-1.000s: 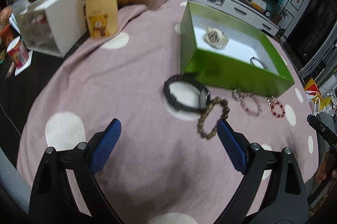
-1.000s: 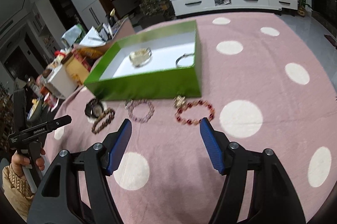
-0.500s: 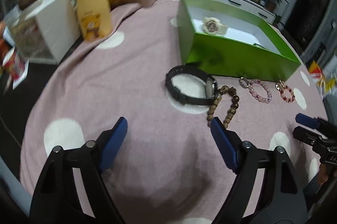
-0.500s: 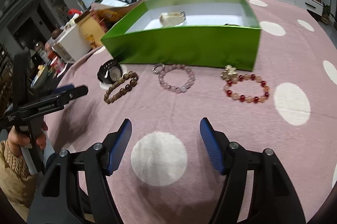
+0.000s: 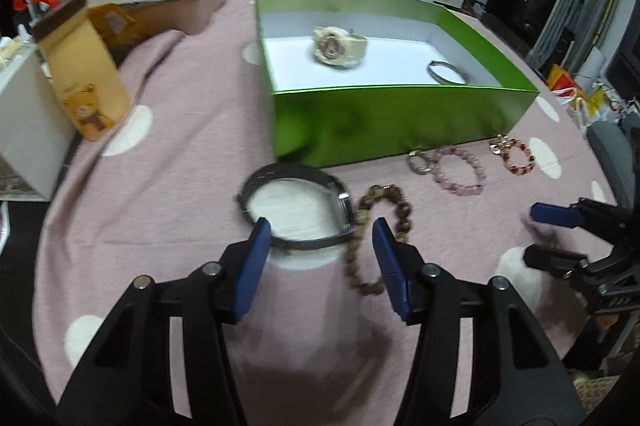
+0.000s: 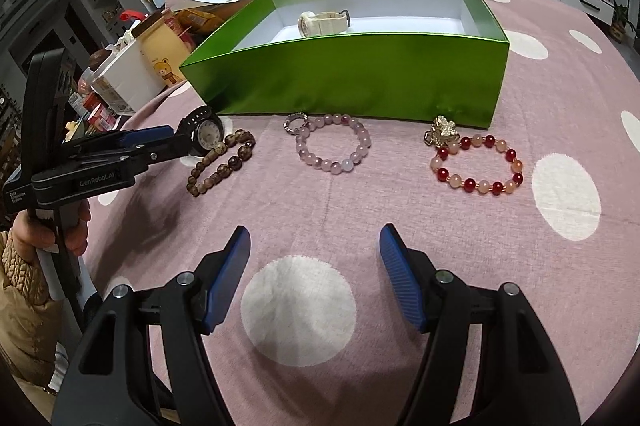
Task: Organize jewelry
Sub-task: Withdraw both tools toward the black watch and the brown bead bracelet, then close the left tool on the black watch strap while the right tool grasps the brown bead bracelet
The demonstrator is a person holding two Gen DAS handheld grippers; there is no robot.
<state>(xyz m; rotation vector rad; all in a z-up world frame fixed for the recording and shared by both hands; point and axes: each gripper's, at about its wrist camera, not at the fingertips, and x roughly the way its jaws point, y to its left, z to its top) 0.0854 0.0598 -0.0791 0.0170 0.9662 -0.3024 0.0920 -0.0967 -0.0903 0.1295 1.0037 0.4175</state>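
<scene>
Biggest risk here: snagging the brown wooden-bead bracelet along with the black wristwatch with the round pale dial. Beads lying right against the watch case, and one blue pad of the left gripper sitting just past them, so a squeeze could drag both. Also a chance of the strap loop rolling or squashing under the pads and popping out.

Left jaws just been closing, now half spread around the near side of the strap, not pinching yet as far as the blurry wrist view lets on. Right gripper spread wide over bare pink polka-dot cloth, holding nothing.

Watch parked on the cloth just in front of the shiny green cardboard box, near its left corner. Resting on its edge, dial facing sideways toward the beads, loop's long axis roughly parallel to the box front.
</scene>
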